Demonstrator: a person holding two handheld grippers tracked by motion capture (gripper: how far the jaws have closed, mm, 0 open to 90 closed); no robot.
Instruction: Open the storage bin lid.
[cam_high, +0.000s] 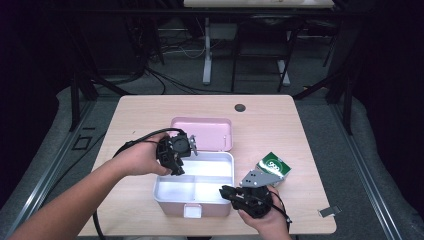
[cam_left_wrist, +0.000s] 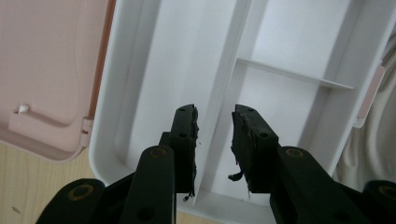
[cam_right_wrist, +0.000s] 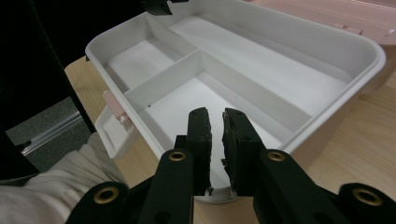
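Note:
A pink box (cam_high: 167, 202) stands open at the table's near middle, its lid (cam_high: 210, 132) laid back flat. Inside is a white tray (cam_left_wrist: 140, 93) with dividers (cam_right_wrist: 187, 63) and nothing in its compartments. My left gripper (cam_high: 174, 167) hangs over the tray's back left part. Its jaws (cam_left_wrist: 214, 140) are open and empty, one on each side of the long divider, above it. My right gripper (cam_high: 225, 191) is at the box's front right corner. Its jaws (cam_right_wrist: 215, 140) are parted by a narrow gap over the near rim, with nothing between them.
A small green and white box (cam_high: 273, 166) lies on the wood table (cam_high: 280, 125) just right of the pink box. The box's front latch (cam_high: 192, 211) faces the near edge. A dark round hole (cam_high: 240, 107) is at the table's back, and a small metal clip (cam_high: 328, 211) at its front right.

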